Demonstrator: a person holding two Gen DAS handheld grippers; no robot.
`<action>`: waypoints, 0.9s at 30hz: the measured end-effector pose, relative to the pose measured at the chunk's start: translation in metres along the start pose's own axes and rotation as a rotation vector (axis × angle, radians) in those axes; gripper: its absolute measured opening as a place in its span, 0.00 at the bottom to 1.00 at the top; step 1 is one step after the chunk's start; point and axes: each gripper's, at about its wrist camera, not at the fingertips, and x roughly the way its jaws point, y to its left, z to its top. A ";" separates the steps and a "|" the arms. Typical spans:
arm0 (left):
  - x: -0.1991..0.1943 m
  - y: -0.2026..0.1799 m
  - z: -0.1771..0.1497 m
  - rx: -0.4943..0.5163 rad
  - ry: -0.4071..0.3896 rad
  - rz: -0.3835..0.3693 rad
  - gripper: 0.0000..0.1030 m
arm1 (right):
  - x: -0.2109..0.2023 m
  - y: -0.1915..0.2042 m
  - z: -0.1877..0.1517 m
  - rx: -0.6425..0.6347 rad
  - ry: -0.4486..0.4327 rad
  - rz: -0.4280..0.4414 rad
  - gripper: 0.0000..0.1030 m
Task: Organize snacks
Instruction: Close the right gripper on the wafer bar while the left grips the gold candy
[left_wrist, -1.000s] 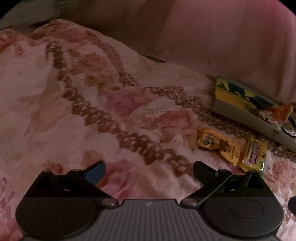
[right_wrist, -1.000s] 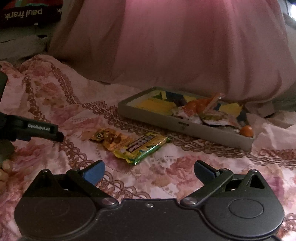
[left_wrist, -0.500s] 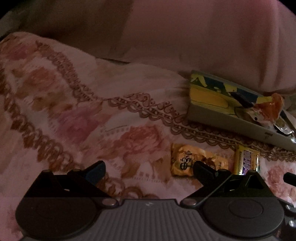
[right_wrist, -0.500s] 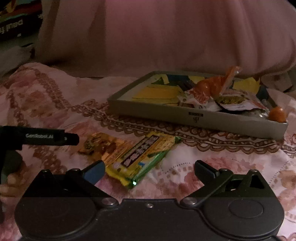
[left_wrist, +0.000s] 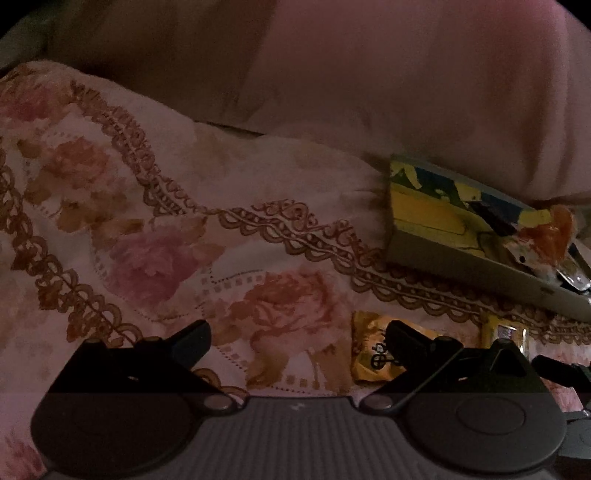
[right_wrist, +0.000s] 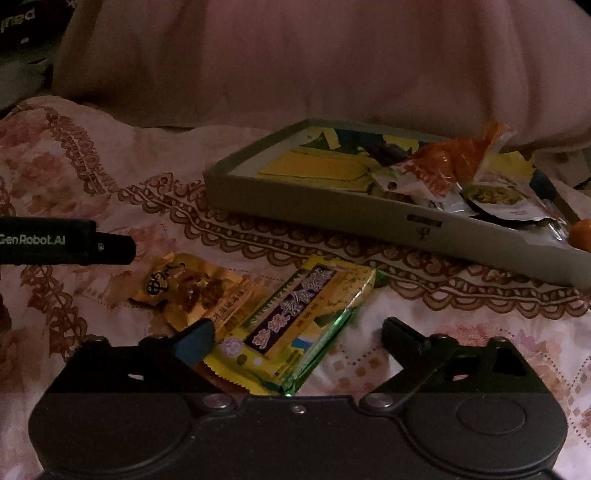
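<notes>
On the floral bedspread (right_wrist: 461, 332), the grey tray (right_wrist: 332, 210) already holds several snacks and two packets lie loose before it, so I judge I am at the pick-up step. My right gripper (right_wrist: 297, 334) is closing around the yellow-green packet (right_wrist: 295, 321), not yet gripping; next, a clean pinch and a lift to the tray. My left gripper (left_wrist: 295, 341) hangs released, the orange packet (left_wrist: 369, 354) by its right finger.
</notes>
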 end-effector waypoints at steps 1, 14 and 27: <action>0.000 -0.002 0.000 0.009 -0.002 -0.004 0.99 | -0.001 -0.002 -0.001 -0.008 -0.001 0.001 0.88; 0.011 -0.056 -0.009 0.235 0.053 -0.092 0.99 | -0.021 -0.037 -0.009 -0.114 0.015 0.034 0.57; 0.039 -0.074 -0.013 0.257 0.097 -0.057 0.97 | -0.028 -0.050 -0.016 -0.127 -0.026 0.051 0.67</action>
